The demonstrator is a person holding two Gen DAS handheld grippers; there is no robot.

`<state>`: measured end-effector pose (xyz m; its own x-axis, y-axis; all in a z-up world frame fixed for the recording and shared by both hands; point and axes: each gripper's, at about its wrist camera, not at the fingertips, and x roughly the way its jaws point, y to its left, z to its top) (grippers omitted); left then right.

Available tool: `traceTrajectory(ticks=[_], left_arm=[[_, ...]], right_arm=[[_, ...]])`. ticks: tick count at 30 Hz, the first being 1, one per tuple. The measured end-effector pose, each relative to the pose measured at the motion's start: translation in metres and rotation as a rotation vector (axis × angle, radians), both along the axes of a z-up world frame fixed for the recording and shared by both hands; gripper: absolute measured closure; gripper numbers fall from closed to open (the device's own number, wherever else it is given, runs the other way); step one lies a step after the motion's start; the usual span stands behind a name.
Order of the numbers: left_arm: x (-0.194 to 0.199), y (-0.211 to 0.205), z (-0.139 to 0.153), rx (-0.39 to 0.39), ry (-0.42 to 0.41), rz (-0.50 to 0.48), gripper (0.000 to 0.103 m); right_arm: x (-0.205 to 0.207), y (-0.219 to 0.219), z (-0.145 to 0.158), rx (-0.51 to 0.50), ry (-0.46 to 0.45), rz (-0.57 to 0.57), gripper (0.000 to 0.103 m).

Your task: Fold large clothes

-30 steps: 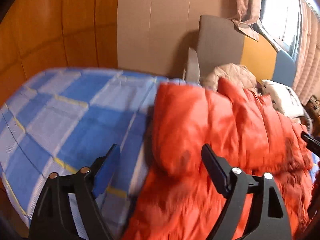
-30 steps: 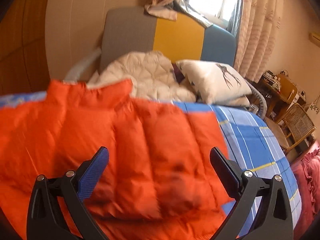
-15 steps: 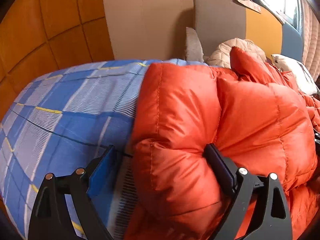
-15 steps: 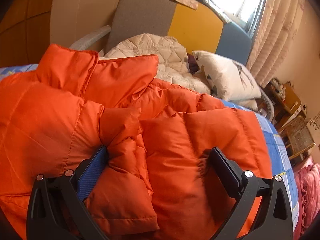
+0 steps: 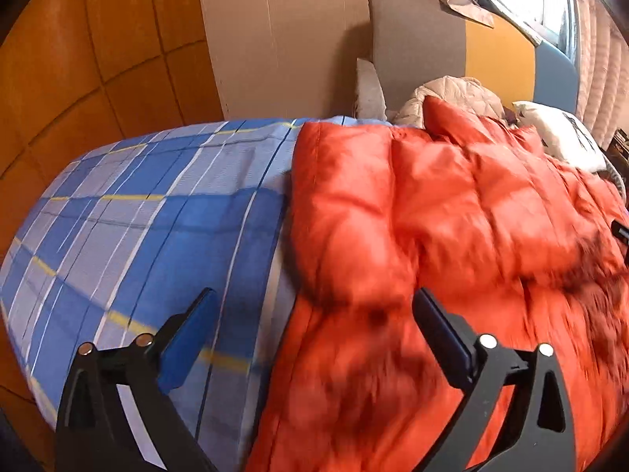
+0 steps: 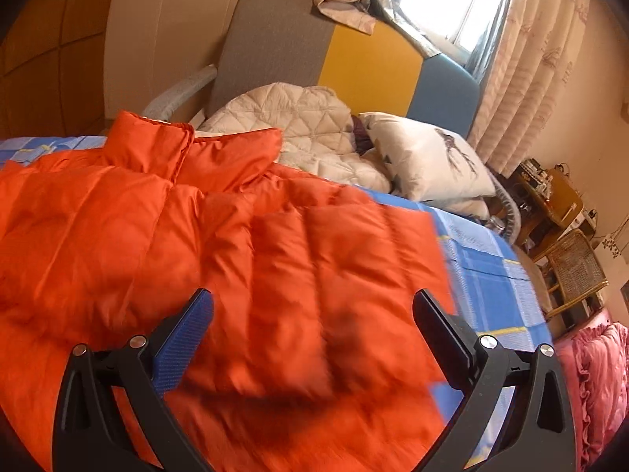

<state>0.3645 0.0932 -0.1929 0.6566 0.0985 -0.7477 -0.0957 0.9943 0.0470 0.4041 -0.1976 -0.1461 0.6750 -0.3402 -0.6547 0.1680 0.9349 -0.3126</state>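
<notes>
An orange puffer jacket (image 5: 452, 216) lies spread on a bed with a blue plaid sheet (image 5: 149, 228). Its sleeves are folded in over the body and its collar (image 6: 165, 145) points toward the headboard. My left gripper (image 5: 312, 326) is open and empty, raised above the jacket's left edge where it meets the sheet. My right gripper (image 6: 312, 326) is open and empty above the jacket's right side (image 6: 314, 275). Neither gripper touches the fabric.
A beige quilted garment (image 6: 314, 126) and a white pillow (image 6: 428, 161) lie at the head of the bed against a grey, yellow and blue headboard (image 6: 354, 55). Wicker chair (image 6: 574, 275) and pink bedding (image 6: 597, 385) stand right of the bed. Orange wall panels (image 5: 78, 78) are on the left.
Half a second ago both grippers pressed down into the folded jacket. Now both have lifted back off it, open, and the jacket lies flatter.
</notes>
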Motion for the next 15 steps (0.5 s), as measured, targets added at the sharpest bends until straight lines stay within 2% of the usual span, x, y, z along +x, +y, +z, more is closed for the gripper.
traceTrajectory(ticks=[6,15], left_arm=[[-0.051,0.003,0.0,-0.03,0.018,-0.031,0.002],[-0.107,0.014,-0.011,-0.124,0.038,0.004,0.002]], right_arm=[[-0.052,-0.017,0.009,0.024,-0.008,-0.004,0.003],[-0.108,-0.031,0.0,0.053,0.004,-0.035,0.003]])
